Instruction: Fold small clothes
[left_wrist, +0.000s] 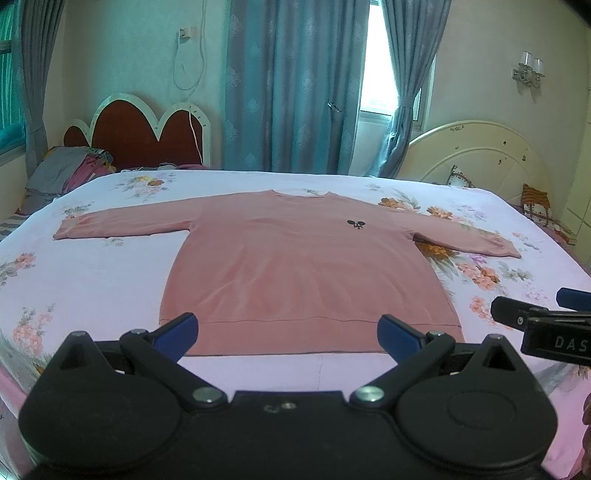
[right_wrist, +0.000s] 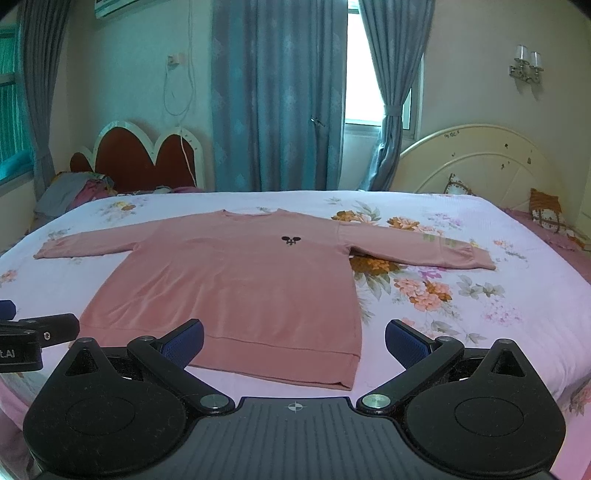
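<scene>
The pink sweater (left_wrist: 295, 266) lies flat and face up on the bed (left_wrist: 92, 273), both sleeves spread out to the sides, the hem nearest the cameras and the neckline farthest. Nothing is folded yet, so the step in hand looks like the first grasp — probably a sleeve or a side edge to bring across the body.

To do it well, each grasp should take only the top layers at an edge or a cuff, not the floral sheet under the sweater. The cloth should be lifted just enough to clear the body panel and laid over so the crease runs straight from shoulder to hem. Thin knit will likely sag and drag, so a slow carry helps.

The left hand-held gripper (left_wrist: 288, 332) hovers just short of the sweater's hem, its fingers wide apart and holding nothing, centred on the hem's width. The right hand-held gripper (right_wrist: 293, 341) is likewise spread and empty — it sits off the sweater's hem corner on the right, that corner lying between its fingers in the right wrist view.
</scene>
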